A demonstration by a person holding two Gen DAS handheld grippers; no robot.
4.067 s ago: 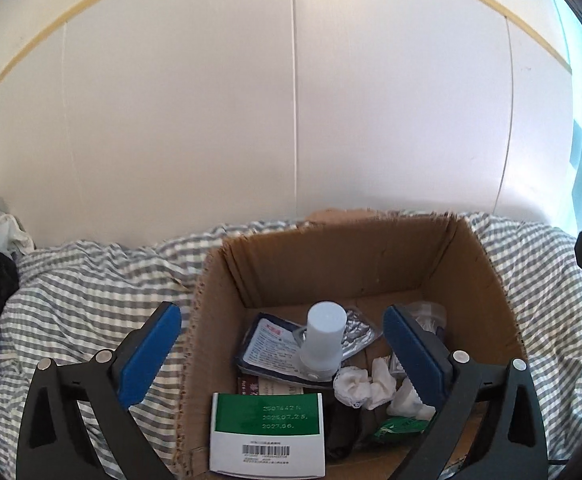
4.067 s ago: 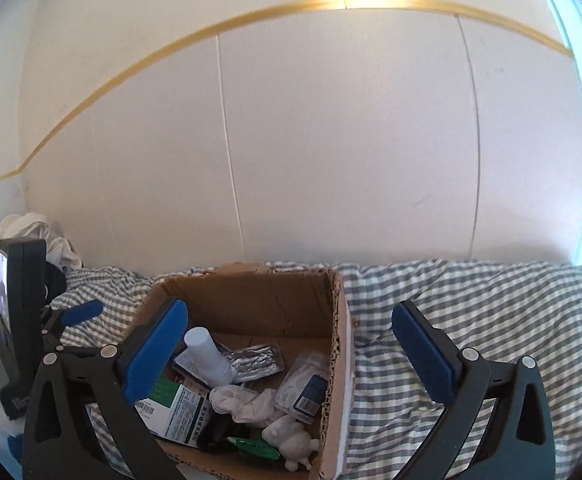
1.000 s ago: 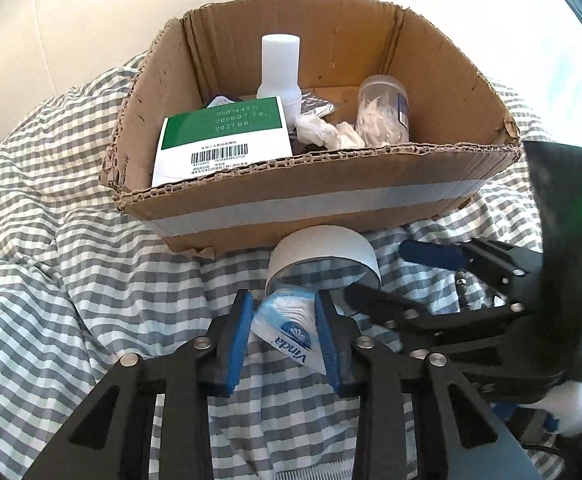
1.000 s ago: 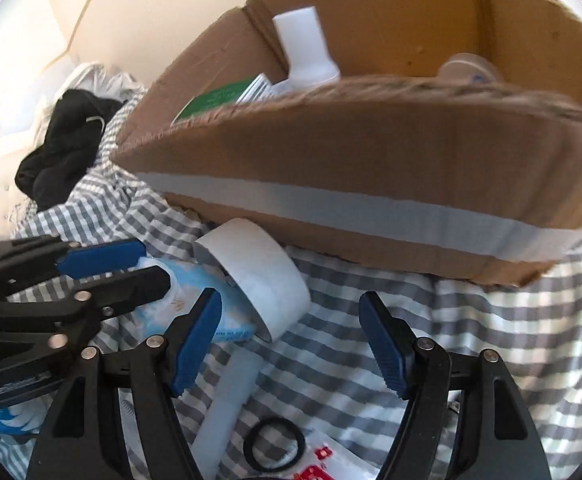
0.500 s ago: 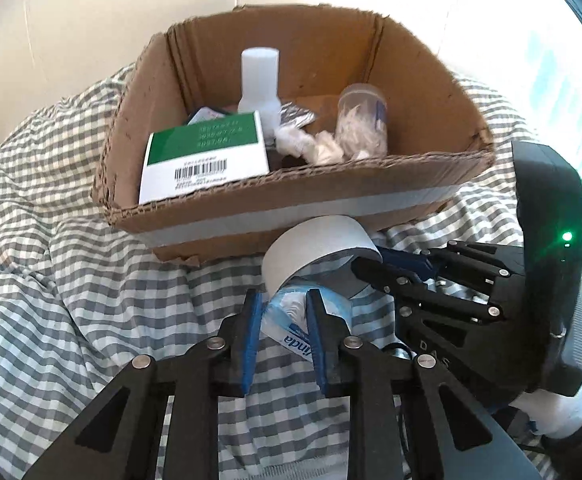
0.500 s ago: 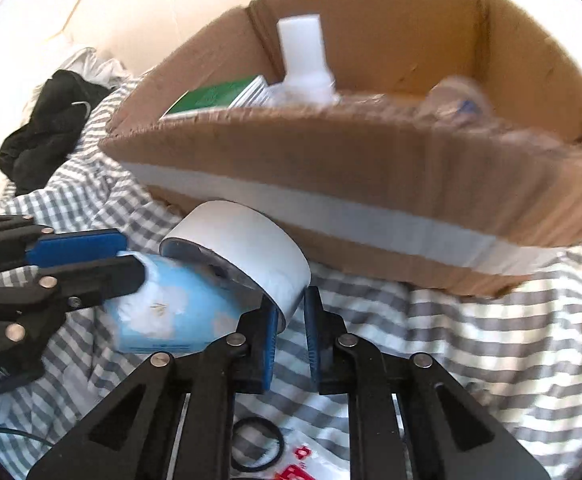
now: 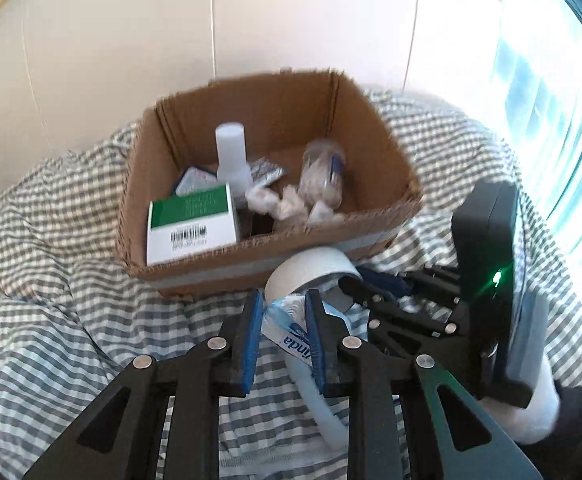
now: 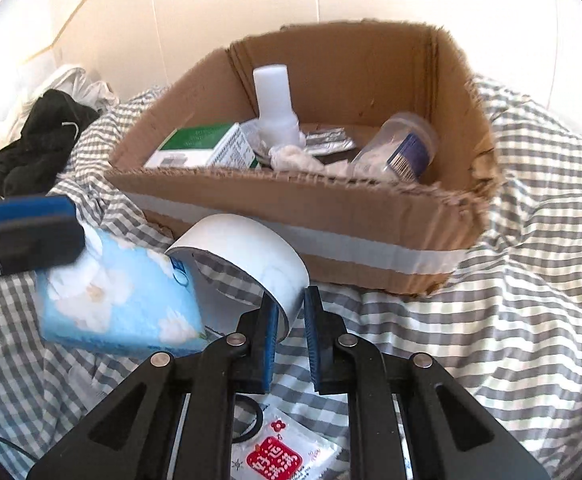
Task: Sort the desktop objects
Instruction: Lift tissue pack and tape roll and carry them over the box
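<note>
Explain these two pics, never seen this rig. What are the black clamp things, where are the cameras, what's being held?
No robot here: a person carries a handheld two-finger tool in each hand, with a fisheye camera on each looking along its blue-padded fingers. One picture is from the left tool, shut on a blue tissue pack. The other is from the right tool, pinching the wall of a white tape roll. Ahead, on a checked cloth, a cardboard box holds a green-and-white carton, white bottle, clear jar and crumpled tissues.
</note>
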